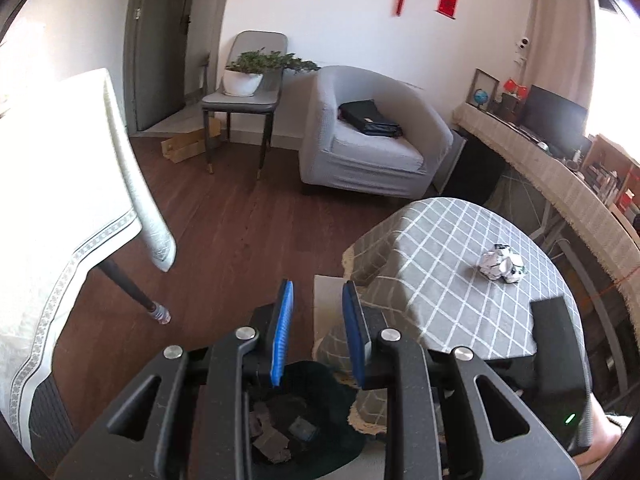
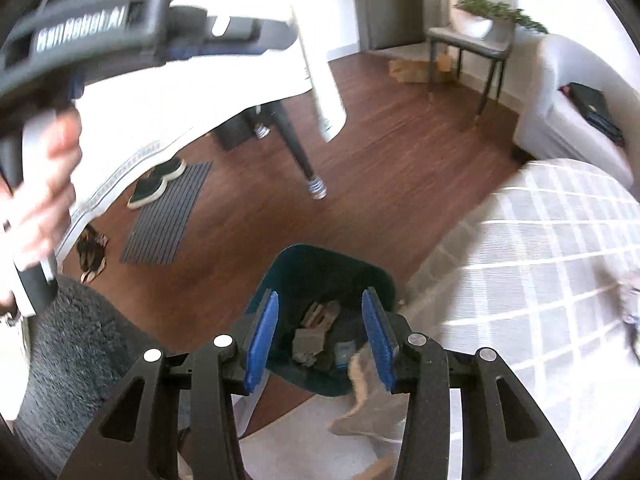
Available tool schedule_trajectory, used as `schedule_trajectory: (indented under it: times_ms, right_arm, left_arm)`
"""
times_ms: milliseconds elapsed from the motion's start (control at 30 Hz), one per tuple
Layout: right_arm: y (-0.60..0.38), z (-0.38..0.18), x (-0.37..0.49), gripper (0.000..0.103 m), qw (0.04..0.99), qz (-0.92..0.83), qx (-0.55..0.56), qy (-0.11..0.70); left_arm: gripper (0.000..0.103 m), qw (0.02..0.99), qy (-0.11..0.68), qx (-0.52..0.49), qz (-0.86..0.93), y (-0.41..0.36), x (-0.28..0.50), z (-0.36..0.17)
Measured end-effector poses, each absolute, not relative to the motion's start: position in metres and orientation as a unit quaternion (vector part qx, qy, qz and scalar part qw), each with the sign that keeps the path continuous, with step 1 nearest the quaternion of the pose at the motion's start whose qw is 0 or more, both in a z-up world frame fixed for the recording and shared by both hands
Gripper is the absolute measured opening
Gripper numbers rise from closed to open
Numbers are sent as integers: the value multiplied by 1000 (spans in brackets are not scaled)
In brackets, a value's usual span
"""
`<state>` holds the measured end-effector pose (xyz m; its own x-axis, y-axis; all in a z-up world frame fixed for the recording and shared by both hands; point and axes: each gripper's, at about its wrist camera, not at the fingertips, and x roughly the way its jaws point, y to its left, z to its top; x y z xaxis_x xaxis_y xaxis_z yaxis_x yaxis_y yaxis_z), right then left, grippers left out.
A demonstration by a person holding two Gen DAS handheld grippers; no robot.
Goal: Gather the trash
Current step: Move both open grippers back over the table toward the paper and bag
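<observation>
Right wrist view first: the right gripper (image 2: pixel 320 336) has its blue pads apart with nothing between them, and it hangs above the dark teal bin (image 2: pixel 332 280) on the wood floor. Scraps of grey card and paper (image 2: pixel 316 332) already lie inside the bin. A pale edge of the table covering droops just beside the bin's right rim.

From the left wrist view, the left gripper (image 1: pixel 318 332) shows only a narrow gap between its pads; it looks drawn in as far as it goes and it carries nothing. It too sits over the bin, whose dark mouth shows beneath its fingers.

Further out, one crumpled paper ball (image 1: pixel 502 267) rests on the checked tablecloth (image 1: pixel 440 248), well apart from both grippers and towards the far right side of the round table. That looks to me like the piece left to collect.

The risks from here, as I judge them: a loose wad like that can squash and slip out of a shallow pinch, or roll away if a pad nudges it first. A low approach could snag the cloth and drag it. Carrying it back, a release short of the bin would drop it onto the floor or the hanging cloth edge. The two grippers are close together over the bin, so they could knock each other.
</observation>
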<state>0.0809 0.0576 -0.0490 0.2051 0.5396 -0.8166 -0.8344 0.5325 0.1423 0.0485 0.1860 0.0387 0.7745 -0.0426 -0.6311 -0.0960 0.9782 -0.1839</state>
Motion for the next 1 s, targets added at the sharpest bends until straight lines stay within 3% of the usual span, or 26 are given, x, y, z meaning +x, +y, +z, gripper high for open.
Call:
schedule_trajectory:
  times_ms: [100,600,1000]
  right_arm:
    - [34,-43,95,44,778,427,-160,433]
    - [-86,-32,157,44,852,290,-113,420]
    - [-167,-28,186,72,877,226,-72,417]
  left_arm:
    - [28,936,339,-92,4,167,56,38]
    - [55,937,341,-53,-57,84,107,23]
    - [76,929,354,-23,-104,20,159,1]
